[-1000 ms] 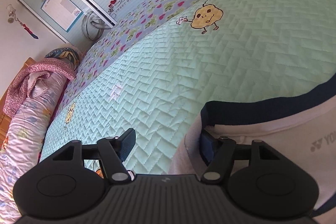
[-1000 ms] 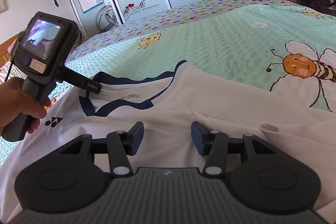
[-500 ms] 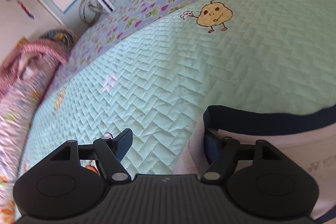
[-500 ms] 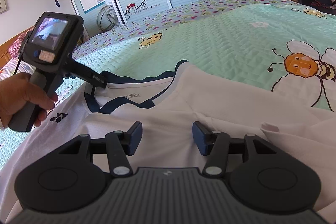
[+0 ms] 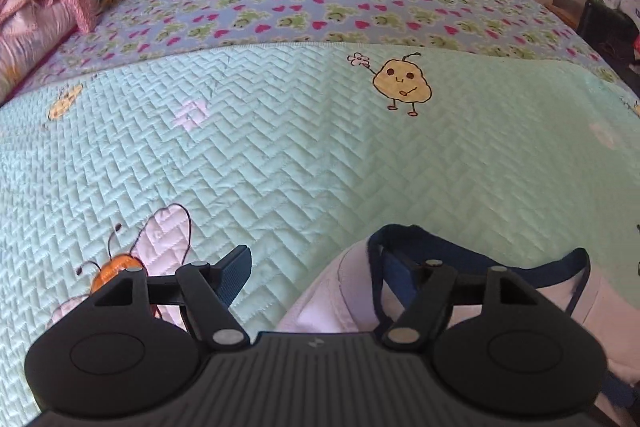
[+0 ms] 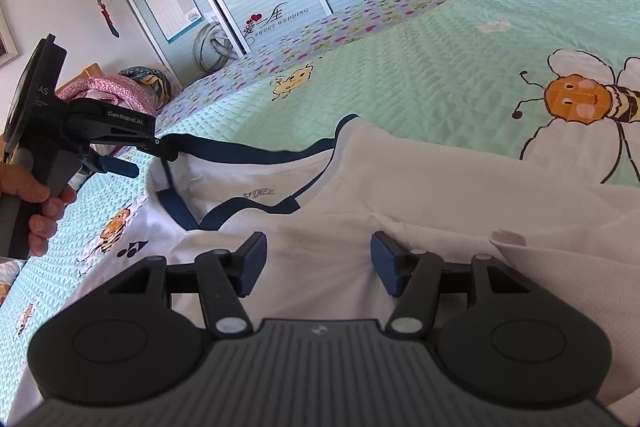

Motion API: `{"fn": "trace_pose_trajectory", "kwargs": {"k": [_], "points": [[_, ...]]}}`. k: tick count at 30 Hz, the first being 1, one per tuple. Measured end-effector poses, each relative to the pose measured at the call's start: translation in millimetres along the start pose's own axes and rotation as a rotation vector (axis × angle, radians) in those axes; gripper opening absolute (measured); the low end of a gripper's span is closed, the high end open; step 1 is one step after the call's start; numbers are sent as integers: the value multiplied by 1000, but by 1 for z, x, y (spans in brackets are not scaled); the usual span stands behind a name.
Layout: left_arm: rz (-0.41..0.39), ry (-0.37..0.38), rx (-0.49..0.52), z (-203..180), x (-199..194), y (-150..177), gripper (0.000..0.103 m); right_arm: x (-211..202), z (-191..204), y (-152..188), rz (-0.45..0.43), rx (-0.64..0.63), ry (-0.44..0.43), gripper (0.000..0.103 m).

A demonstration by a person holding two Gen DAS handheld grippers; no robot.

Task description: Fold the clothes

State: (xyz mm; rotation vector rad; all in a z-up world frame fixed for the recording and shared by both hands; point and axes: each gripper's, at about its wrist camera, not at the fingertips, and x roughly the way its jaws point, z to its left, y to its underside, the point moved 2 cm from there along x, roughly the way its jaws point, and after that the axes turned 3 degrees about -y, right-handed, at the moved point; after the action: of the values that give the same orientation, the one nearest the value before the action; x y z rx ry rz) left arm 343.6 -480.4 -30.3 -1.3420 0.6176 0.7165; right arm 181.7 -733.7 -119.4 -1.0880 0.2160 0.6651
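Right wrist view shows the left gripper (image 6: 154,157) spread wide, one finger hooked inside the navy collar (image 6: 256,151) of the white shirt (image 6: 320,255), not pinching. Right gripper (image 6: 318,261) jaws are opening, empty, above the shirt. Better to clamp the collar before lifting.

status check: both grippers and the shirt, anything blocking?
Left gripper open, one finger hooked in navy collar. Right gripper opening over white jersey shirt, nothing pinched. Green quilted bedspread beyond, no obstruction.
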Motion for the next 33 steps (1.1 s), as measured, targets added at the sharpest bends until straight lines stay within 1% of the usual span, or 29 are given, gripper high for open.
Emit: {"fn": "trace_pose_trajectory", "kwargs": {"k": [2, 4, 5, 7, 8, 10, 11, 12, 15, 16, 17, 18, 19, 21, 22, 24, 27, 28, 29, 31, 32, 33], "points": [[-28, -52, 41, -4, -3, -4, 74, 0, 1, 0, -1, 0, 0, 60], [-40, -86, 52, -5, -4, -7, 74, 0, 1, 0, -1, 0, 0, 60], [-42, -76, 42, -4, -6, -8, 74, 0, 1, 0, -1, -1, 1, 60], [-43, -26, 25, -4, -10, -7, 74, 0, 1, 0, -2, -1, 1, 60], [-35, -7, 27, -5, -10, -6, 74, 0, 1, 0, -2, -1, 1, 60], [2, 6, 58, -12, -4, -1, 74, 0, 1, 0, -2, -2, 2, 60], [17, -6, 87, -18, 1, 1, 74, 0, 1, 0, -2, -3, 3, 60], [29, -35, 118, -24, 8, 3, 74, 0, 1, 0, -2, -4, 3, 60], [63, -141, 195, -39, 33, 3, 74, 1, 1, 1, -3, -4, 2, 60], [62, -179, 207, -41, 41, 1, 74, 1, 1, 1, -3, -3, 1, 60], [51, -194, 201, -40, 43, -3, 74, 1, 0, 1, -4, -2, 0, 60], [30, -191, 183, -38, 42, -9, 74, 1, 0, 1, -4, -1, -1, 60], [8, -179, 165, -37, 39, -14, 74, 1, 0, 1, -4, -1, -1, 60], [-29, -126, 134, -35, 27, -22, 74, 1, 0, 1, -5, -2, -1, 60], [-35, -91, 122, -34, 21, -22, 74, 1, 0, 1, -5, -2, -1, 60], [-24, -10, 91, -29, 10, -18, 74, 1, 0, 1, -4, -2, -1, 60], [-1, 87, 12, -20, -7, 0, 74, 0, 0, 1, -5, 5, -4, 60], [-1, 130, 20, -25, -12, 7, 74, 0, 0, 0, -5, 10, -6, 60], [2, 165, 51, -35, -16, 12, 74, 0, -1, 0, -6, 15, -9, 60], [16, 212, 140, -66, -19, 20, 74, -1, -3, -1, -8, 38, -21, 60], [27, 237, 169, -81, -19, 22, 74, -1, -5, -1, -9, 51, -28, 60], [44, 280, 174, -95, -19, 23, 73, -2, -7, -2, -11, 69, -39, 60]]}}
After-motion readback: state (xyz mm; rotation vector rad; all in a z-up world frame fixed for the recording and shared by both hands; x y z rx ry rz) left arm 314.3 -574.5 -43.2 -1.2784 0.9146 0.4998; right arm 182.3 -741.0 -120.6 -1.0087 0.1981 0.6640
